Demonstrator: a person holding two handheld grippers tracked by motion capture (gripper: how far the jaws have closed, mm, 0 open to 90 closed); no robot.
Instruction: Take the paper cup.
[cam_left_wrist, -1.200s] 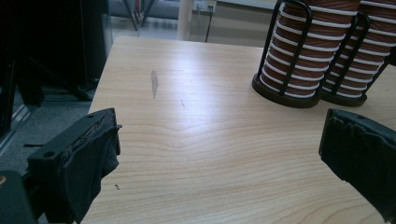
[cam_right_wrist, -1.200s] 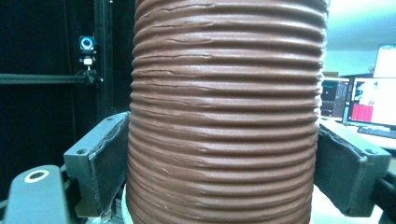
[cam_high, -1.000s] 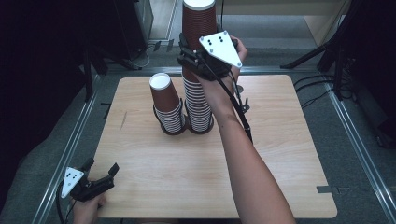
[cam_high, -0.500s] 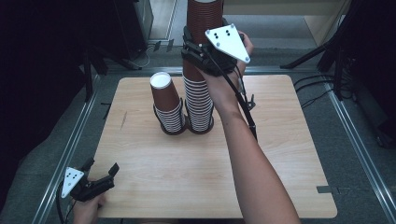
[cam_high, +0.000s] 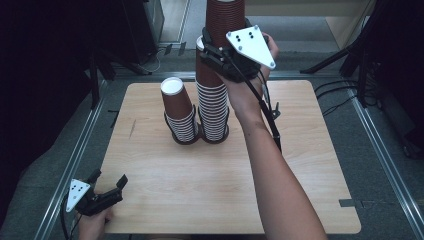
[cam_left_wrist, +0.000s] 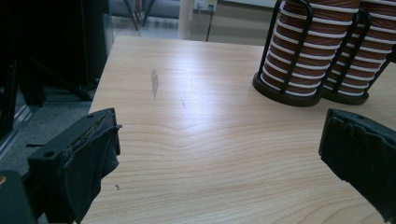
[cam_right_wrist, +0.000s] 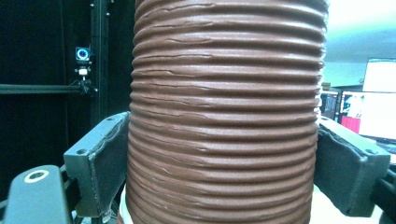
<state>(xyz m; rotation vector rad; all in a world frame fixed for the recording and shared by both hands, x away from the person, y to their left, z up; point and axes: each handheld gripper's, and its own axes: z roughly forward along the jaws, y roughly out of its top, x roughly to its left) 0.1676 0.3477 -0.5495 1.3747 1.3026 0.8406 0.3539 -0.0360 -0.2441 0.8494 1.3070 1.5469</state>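
Note:
Two stacks of brown paper cups stand in a black wire holder (cam_left_wrist: 285, 95) at the table's middle back: a short stack (cam_high: 180, 112) on the left and a tall stack (cam_high: 212, 110) on the right. My right gripper (cam_high: 217, 52) is shut on an upper batch of cups (cam_high: 225, 20), held high above the tall stack. In the right gripper view the ribbed brown cups (cam_right_wrist: 224, 116) sit between both pads (cam_right_wrist: 109, 163). My left gripper (cam_high: 107, 182) rests open near the table's front left corner, with nothing between its jaws.
The wooden table (cam_high: 200, 190) has metal rails along its left and right sides. A cable (cam_high: 270, 120) hangs from the right gripper down over the table. Dark stands and cables lie on the floor beyond the far edge.
My right gripper has risen slightly and shifted right with the upper batch of cups. The left gripper has stayed where it was.

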